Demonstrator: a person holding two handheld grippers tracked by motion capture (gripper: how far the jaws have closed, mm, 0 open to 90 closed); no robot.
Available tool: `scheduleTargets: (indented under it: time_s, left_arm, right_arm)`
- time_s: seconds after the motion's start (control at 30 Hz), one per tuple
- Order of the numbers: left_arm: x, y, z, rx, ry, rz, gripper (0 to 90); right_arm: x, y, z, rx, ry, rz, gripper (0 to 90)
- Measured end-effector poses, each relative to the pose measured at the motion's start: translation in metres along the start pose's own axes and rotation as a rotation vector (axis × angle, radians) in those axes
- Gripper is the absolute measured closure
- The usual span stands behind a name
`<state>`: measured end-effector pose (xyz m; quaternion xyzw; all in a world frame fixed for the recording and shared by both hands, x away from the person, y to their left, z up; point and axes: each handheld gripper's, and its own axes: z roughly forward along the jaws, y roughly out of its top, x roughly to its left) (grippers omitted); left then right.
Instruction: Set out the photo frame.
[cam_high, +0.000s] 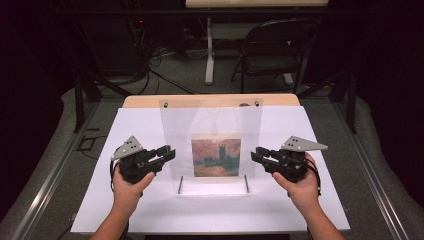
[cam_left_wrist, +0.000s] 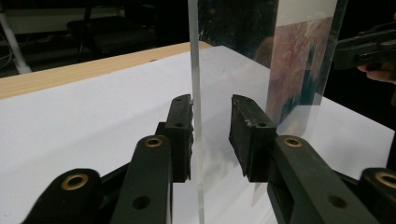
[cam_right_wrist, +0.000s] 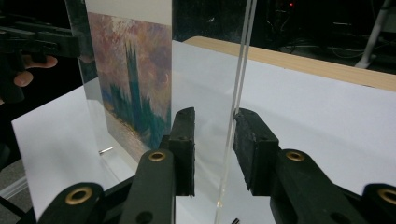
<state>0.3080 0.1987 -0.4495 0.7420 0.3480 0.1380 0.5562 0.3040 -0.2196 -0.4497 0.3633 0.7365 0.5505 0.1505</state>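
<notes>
White sheet over table, clear frame with print upright mid-table. Left gripper and right gripper straddling frame's side edges, jaws part-open, one pad touching, not clamped. Next, likely: clamp both evenly, lift level.

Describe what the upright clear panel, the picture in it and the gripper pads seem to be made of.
Clear panel: likely acrylic, glossy; you see through it, and its edge shines pale. Picture: probably printed paper or card, with brushy colours. Pads: black, matt, perhaps rubber or plastic; slightly scuffed. Table sheet: white, matt.
</notes>
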Motion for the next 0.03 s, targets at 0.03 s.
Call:
scheduleTargets:
  time_s: [0.03]
  left_arm:
    - [-0.0017,-0.0013,-0.0004,-0.004,-0.006,0.001,68.1]
  right_arm:
    - [0.0,0.0,0.0,0.0,0.0,0.0,66.3]
